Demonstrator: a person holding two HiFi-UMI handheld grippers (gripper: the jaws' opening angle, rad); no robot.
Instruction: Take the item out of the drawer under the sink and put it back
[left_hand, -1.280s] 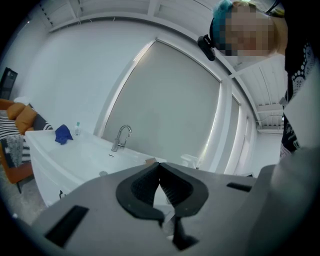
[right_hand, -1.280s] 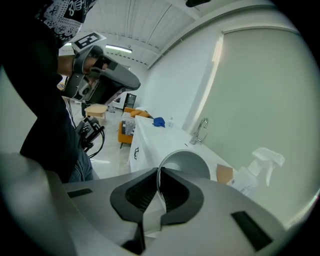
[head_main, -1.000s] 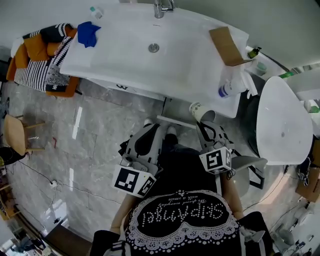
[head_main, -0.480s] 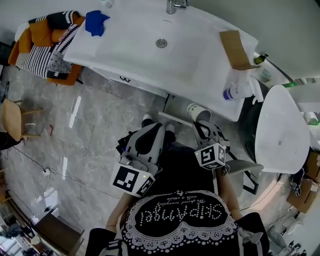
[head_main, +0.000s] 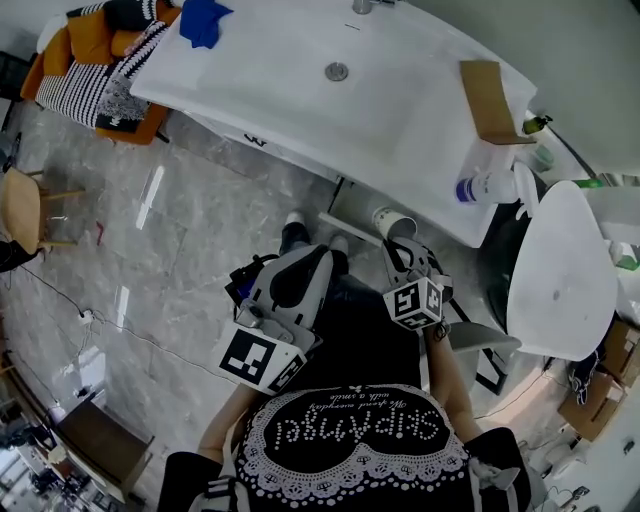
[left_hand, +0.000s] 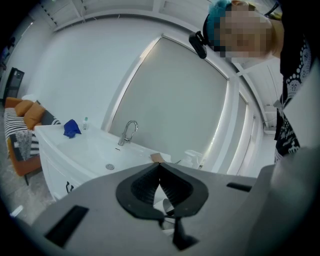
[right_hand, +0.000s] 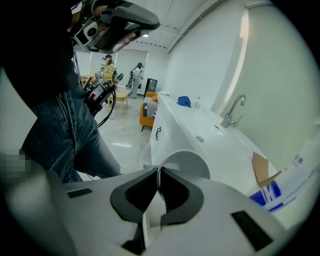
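A white paper cup is held by its rim, with my right gripper shut on it. In the right gripper view the cup shows its open mouth just past the right gripper, whose jaws pinch the cup's wall. The cup hangs over the pulled-out drawer below the white sink. My left gripper is held beside it at the left, shut and empty. In its own view the left gripper has its jaws touching at the tips.
On the sink counter lie a blue cloth, a brown cardboard piece and a white spray bottle. A white round lid stands at the right. An orange and striped seat is at the far left.
My right gripper has sunk lower with the cup, closer to the drawer. The left gripper has stayed about where it was.
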